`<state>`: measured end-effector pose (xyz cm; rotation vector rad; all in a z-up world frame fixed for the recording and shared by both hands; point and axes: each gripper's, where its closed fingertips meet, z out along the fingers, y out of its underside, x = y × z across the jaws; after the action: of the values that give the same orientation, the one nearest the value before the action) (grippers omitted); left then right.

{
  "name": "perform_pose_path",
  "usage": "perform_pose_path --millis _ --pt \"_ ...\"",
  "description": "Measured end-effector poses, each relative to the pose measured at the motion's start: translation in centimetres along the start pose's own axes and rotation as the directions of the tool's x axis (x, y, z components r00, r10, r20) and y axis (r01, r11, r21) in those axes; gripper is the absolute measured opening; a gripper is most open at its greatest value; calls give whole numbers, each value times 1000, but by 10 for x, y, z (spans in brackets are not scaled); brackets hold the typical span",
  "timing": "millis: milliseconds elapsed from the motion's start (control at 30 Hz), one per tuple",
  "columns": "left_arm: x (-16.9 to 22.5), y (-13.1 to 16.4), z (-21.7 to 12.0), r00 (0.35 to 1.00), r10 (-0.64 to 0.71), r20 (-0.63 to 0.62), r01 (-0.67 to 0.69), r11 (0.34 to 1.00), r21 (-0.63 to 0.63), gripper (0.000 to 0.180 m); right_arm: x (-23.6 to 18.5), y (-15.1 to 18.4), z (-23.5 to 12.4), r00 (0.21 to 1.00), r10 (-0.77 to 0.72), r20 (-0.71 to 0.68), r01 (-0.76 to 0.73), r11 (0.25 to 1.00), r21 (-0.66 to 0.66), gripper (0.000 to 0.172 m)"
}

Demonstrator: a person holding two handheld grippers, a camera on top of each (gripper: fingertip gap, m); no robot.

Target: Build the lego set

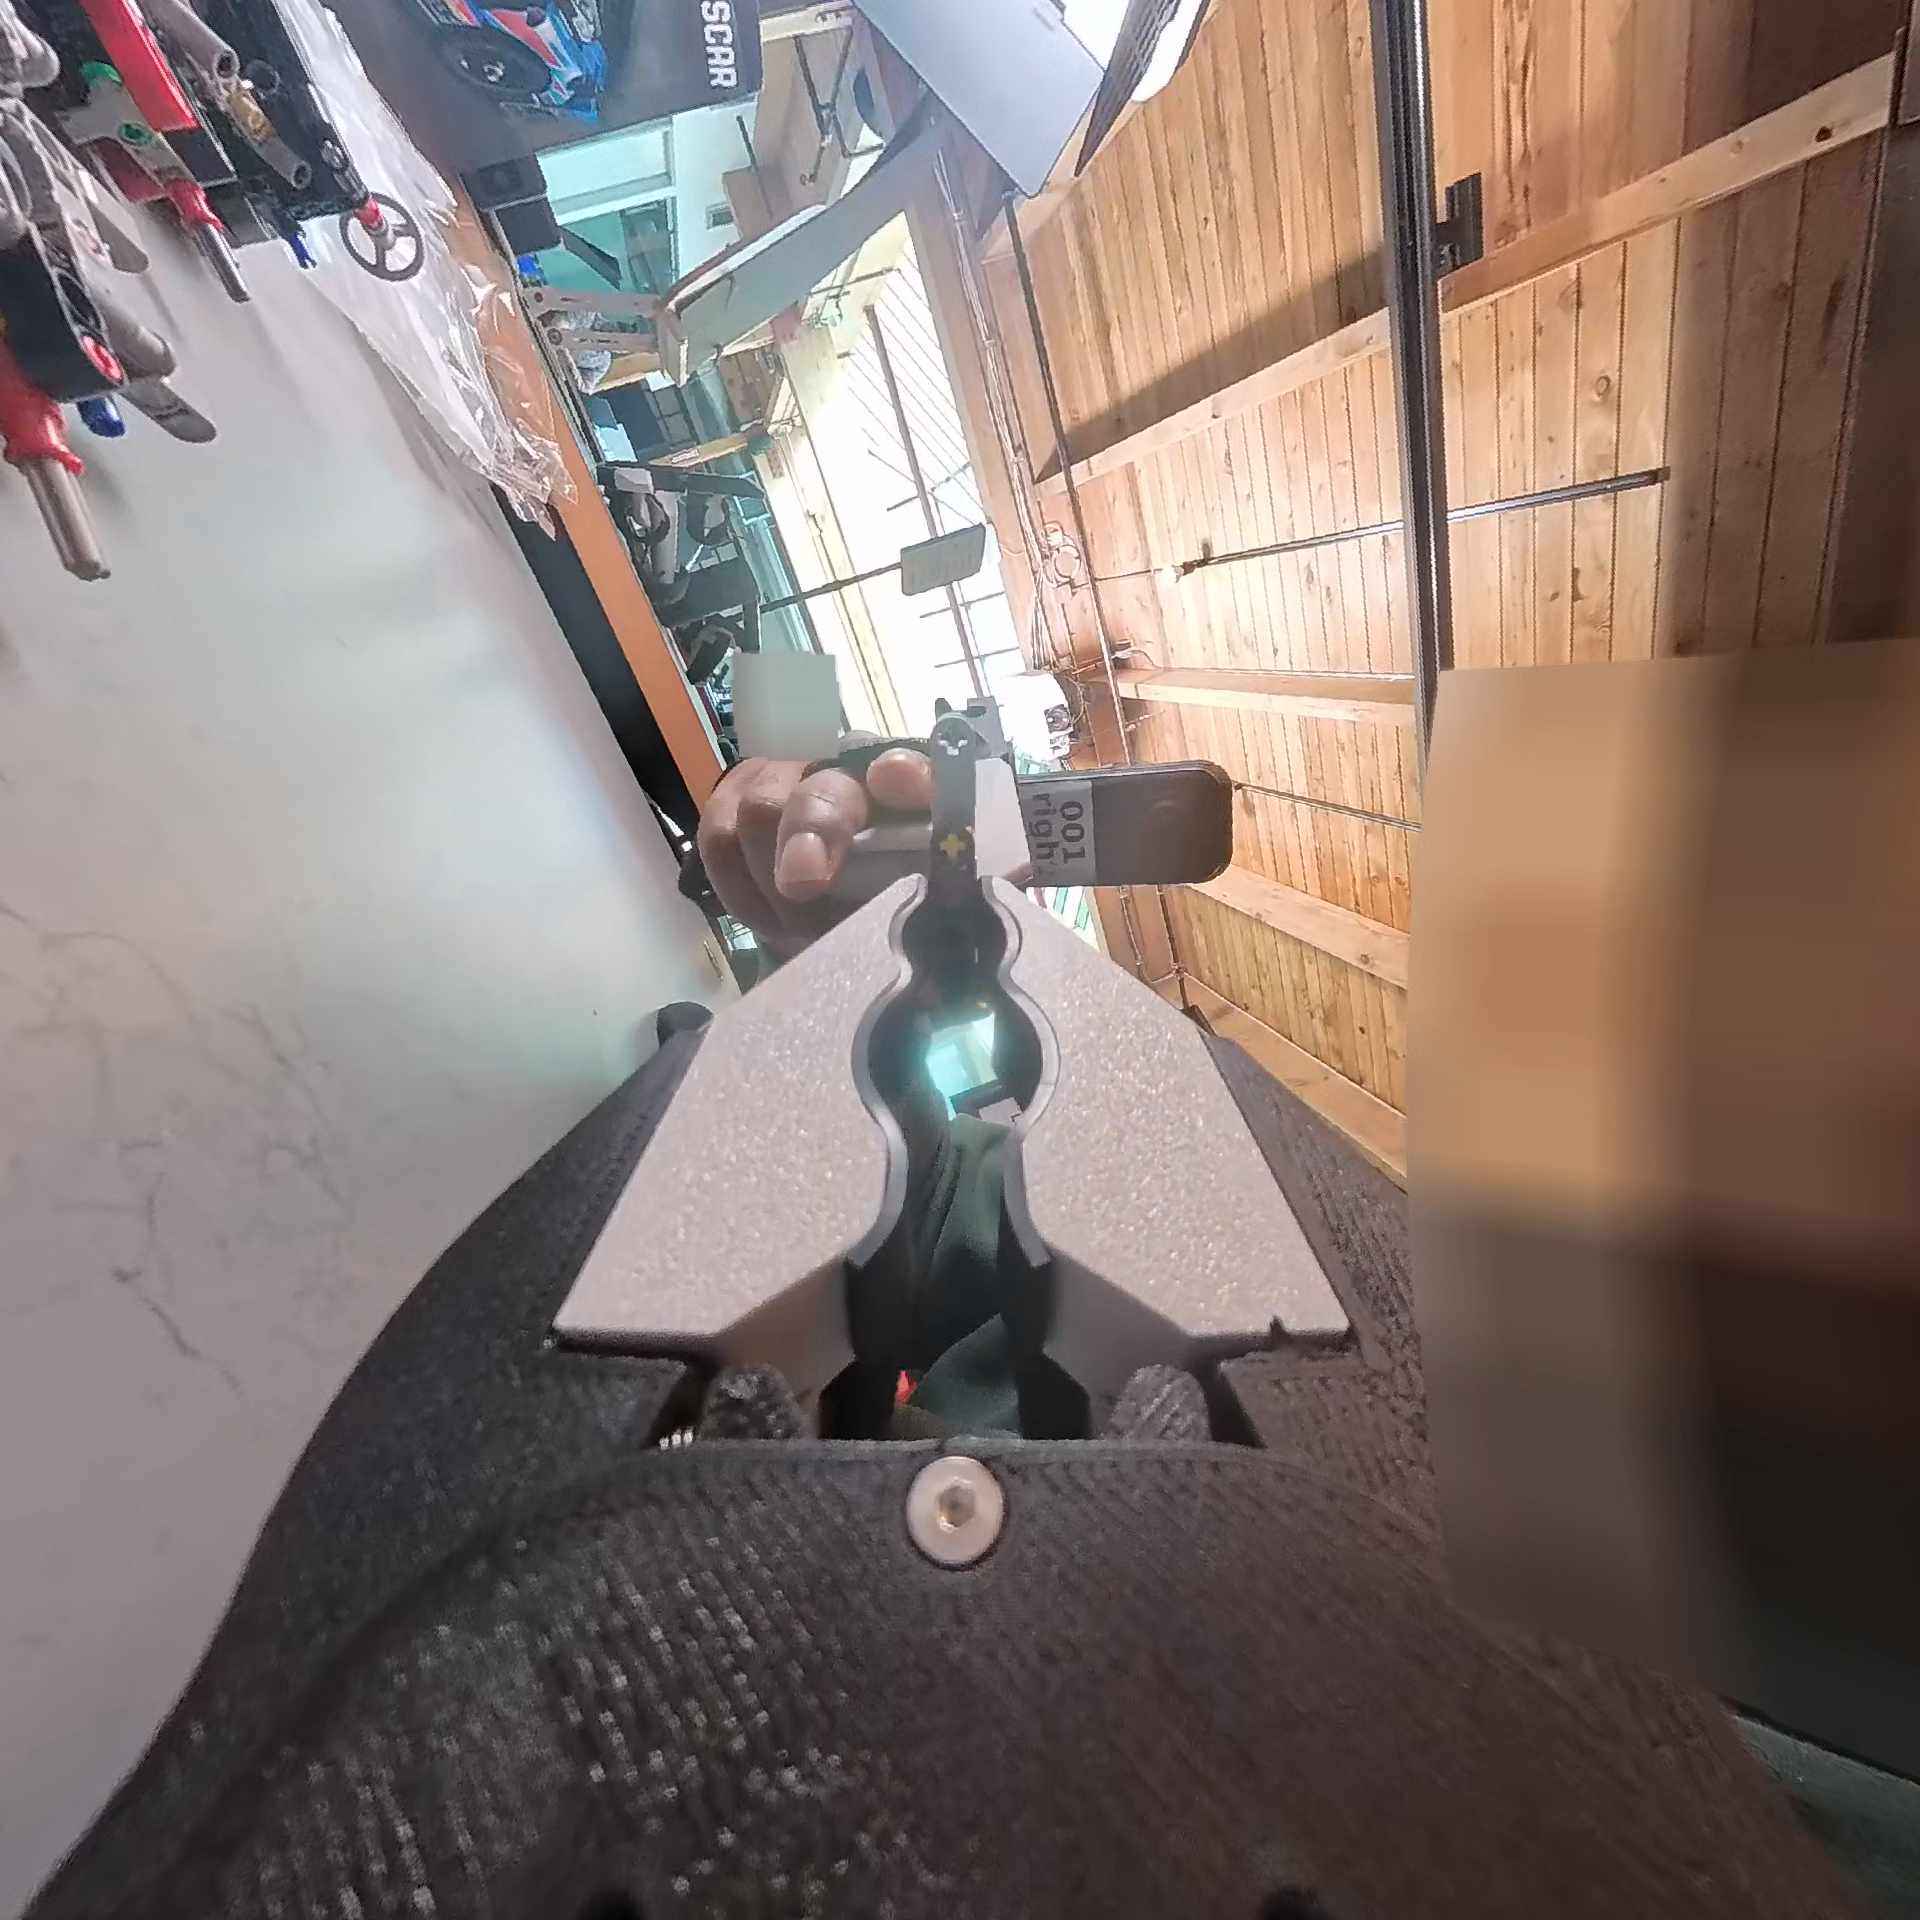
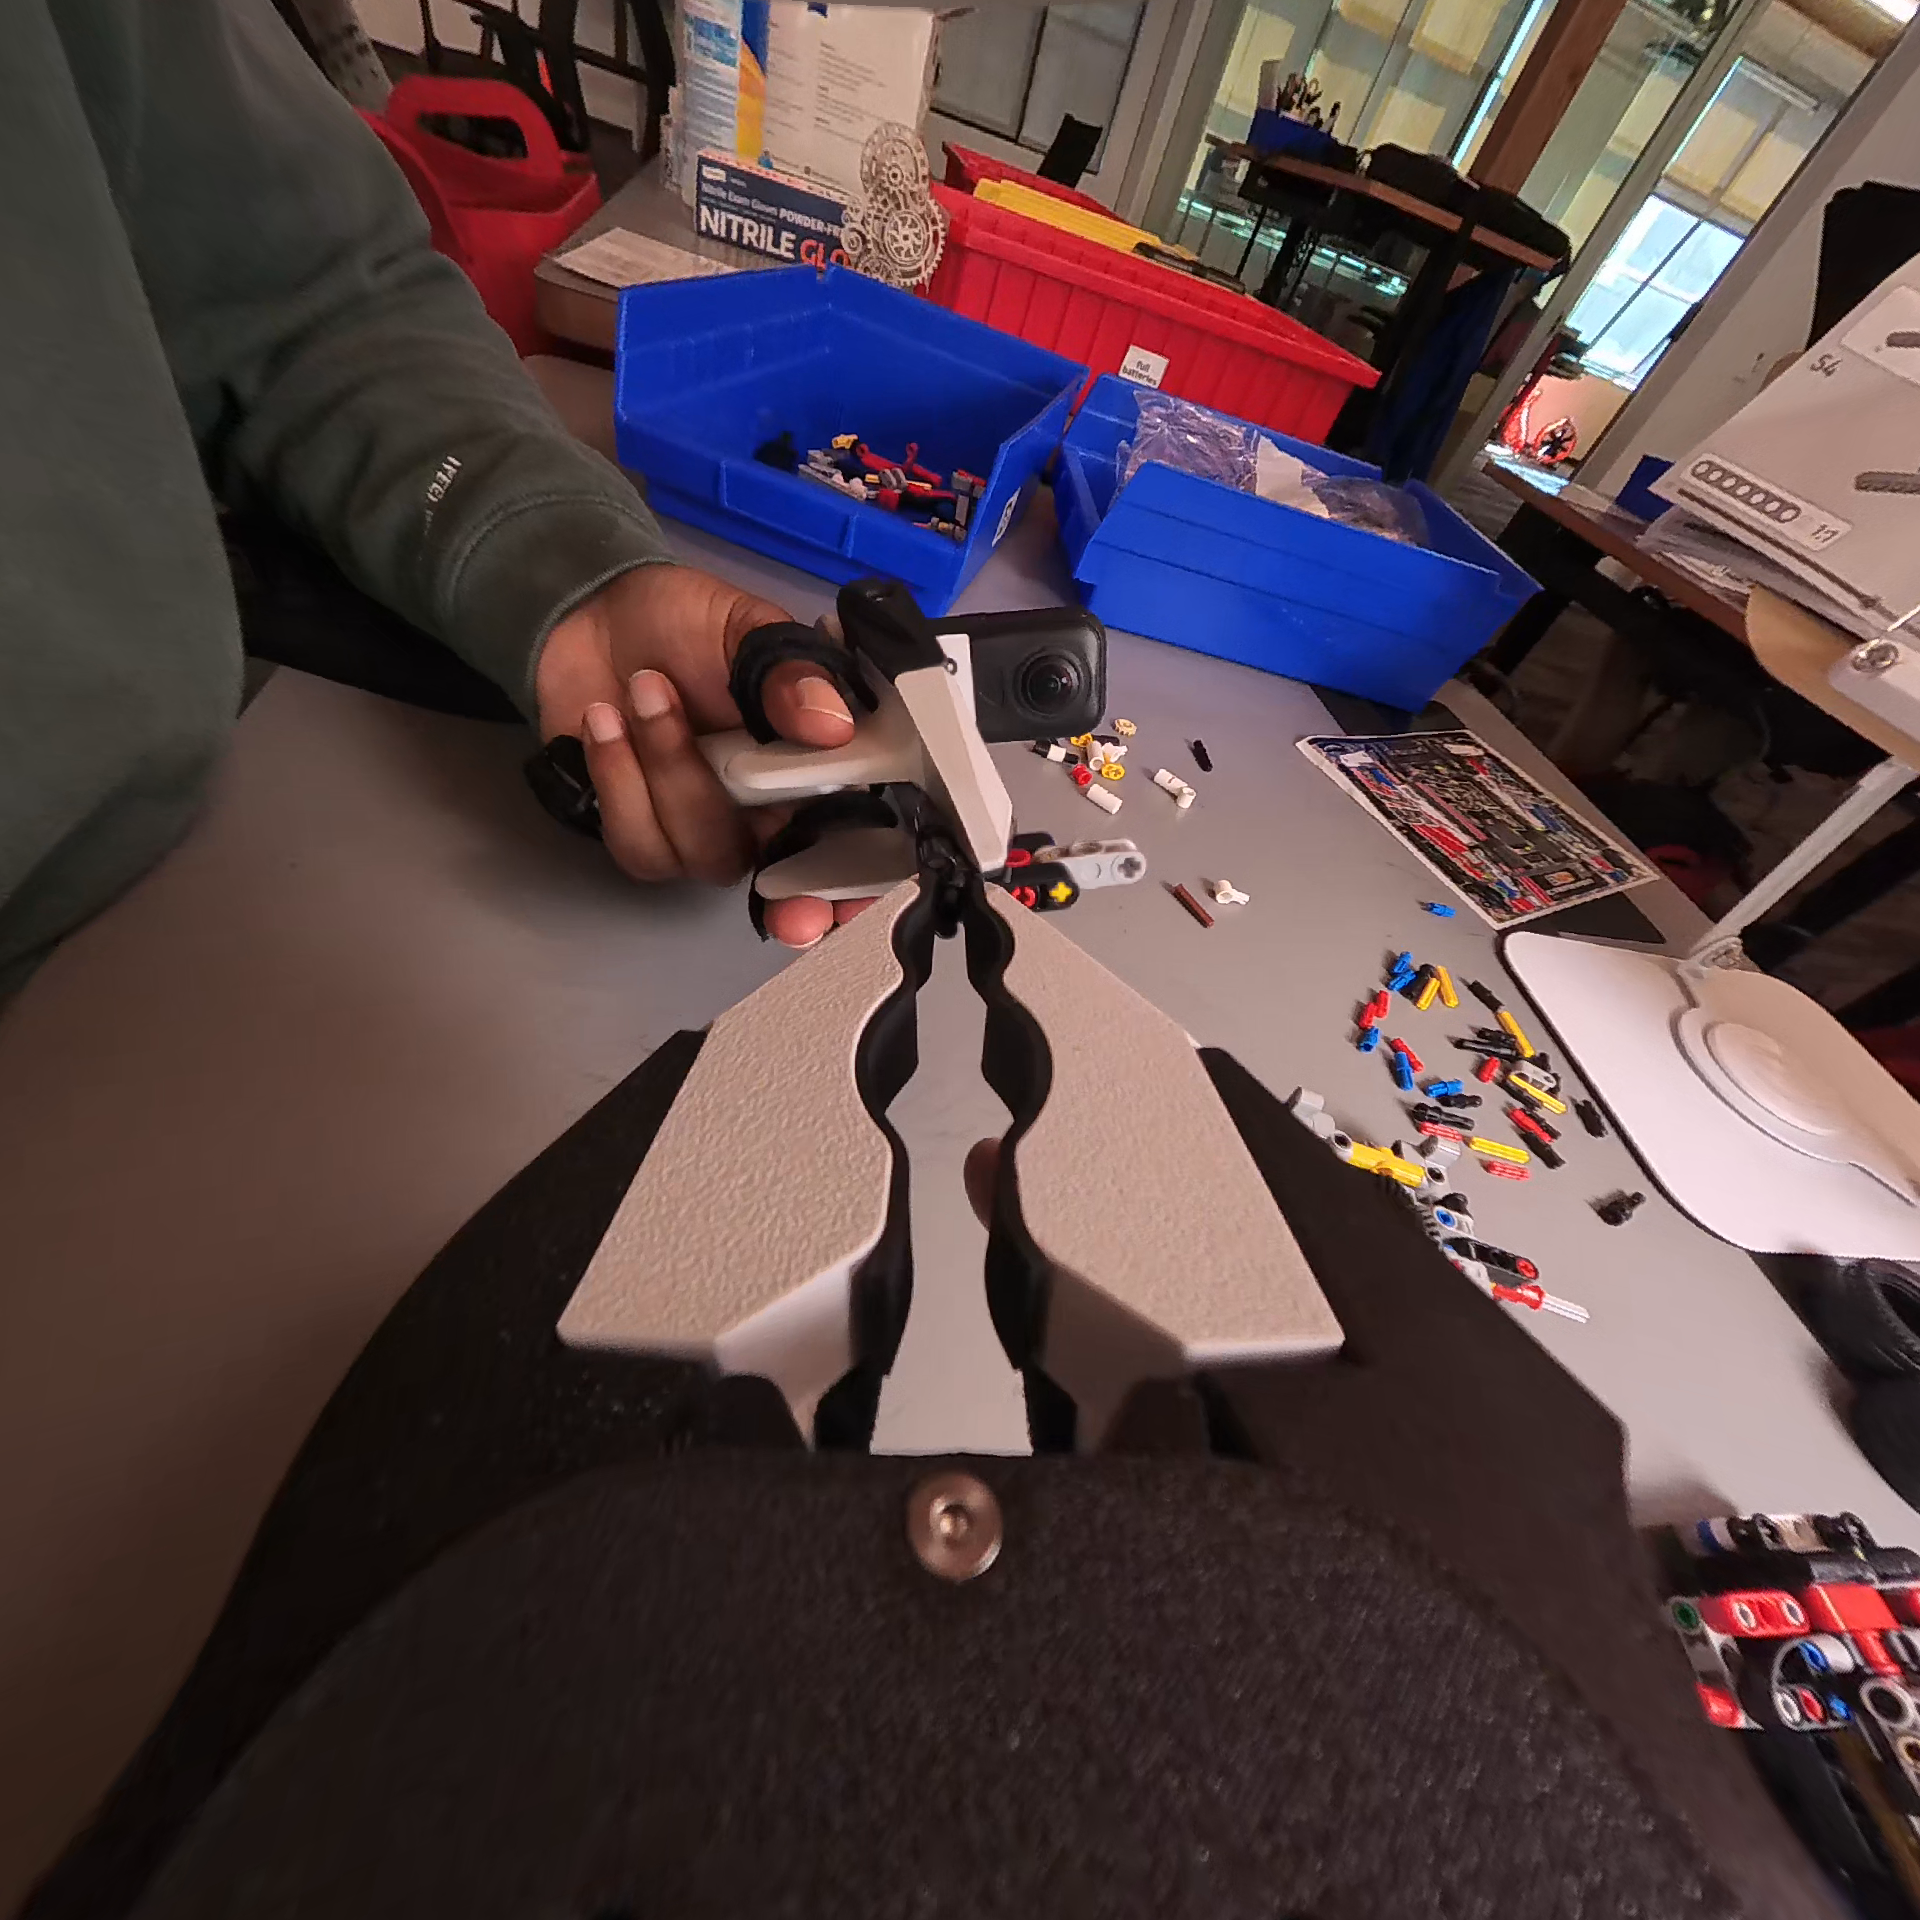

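Sleeve of green cloth (image 2: 312,364) comes in from the far left of the right wrist view, and the hand (image 2: 644,748) at its end holds the left tongs (image 1: 956,899) above the grey desk (image 2: 416,987). These left tongs are clenched on a small assembly (image 2: 1081,873) of plastic building parts: a black piece with red pins and a yellow cross, joined to a light grey beam. In the left wrist view this assembly stands upright between the two tips. Just beside it, the right tongs (image 2: 951,909) are almost fully closed, and a small black part (image 2: 940,883) sits pinched between their tips. I cannot tell if this part belongs to the same assembly. So both tongs meet at one spot, raised above the middle of the desk. Behind them stands a blue bin (image 2: 831,343) with mixed small parts on its floor. More to the right is a second blue bin (image 2: 1288,582) with clear plastic bags inside, and a red bin (image 2: 1122,301) lies behind both. A few white and yellow pieces (image 2: 1101,769) lie on the desk near the tongs. Further right lies a printed booklet (image 2: 1475,821), and below it a scatter of blue, red, yellow and black pins (image 2: 1455,1070). At the right edge rests a white lamp base (image 2: 1714,1091), and in the lower right corner sits a partly built model (image 2: 1808,1652).
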<state>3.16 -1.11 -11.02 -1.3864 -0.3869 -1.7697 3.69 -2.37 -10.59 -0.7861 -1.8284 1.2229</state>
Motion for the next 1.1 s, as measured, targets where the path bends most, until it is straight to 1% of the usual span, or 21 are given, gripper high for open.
perform_pose_path --millis 33,133,233,333,433,500,600,800,900,1100 --pt "0 0 0 1000 -3 -1 3 1000 -3 5 -1 -1 0 1000 -2 7 2 1000 3 4" --pt "2 3 1 1000 -16 -15 15 1000 -19 5 -6 -4 -1 999 -20 28 20 1000 15 3" --pt "4 5 2 1000 -17 -23 16 999 -34 6 -8 -6 -2 999 -5 44 4 999 33 3" --pt "1 8 1 1000 -20 -12 20 998 -53 6 -10 -2 -2 998 -18 54 17 1000 6 3" --pt "-1 10 1 1000 4 13 -3 997 -79 6 -12 4 -1 998 -36 54 38 999 -36 4" --pt "-2 11 0 1000 16 20 -14 996 -85 6 -13 6 1 998 -33 56 36 999 -40 4" --pt "-6 8 -2 998 39 46 -36 997 -67 6 -10 10 3 998 -56 23 58 997 -59 3" --pt "-13 6 -5 981 145 132 -136 988 -78 6 -9 16 8 987 -157 -31 151 979 -134 3" --pt "-15 4 -6 979 149 142 -142 988 -63 6 -8 18 11 975 -219 -49 208 964 -169 2" --pt "-22 3 -9 974 154 168 -148 988 -48 6 -8 25 14 972 -224 -66 210 963 -170 2"
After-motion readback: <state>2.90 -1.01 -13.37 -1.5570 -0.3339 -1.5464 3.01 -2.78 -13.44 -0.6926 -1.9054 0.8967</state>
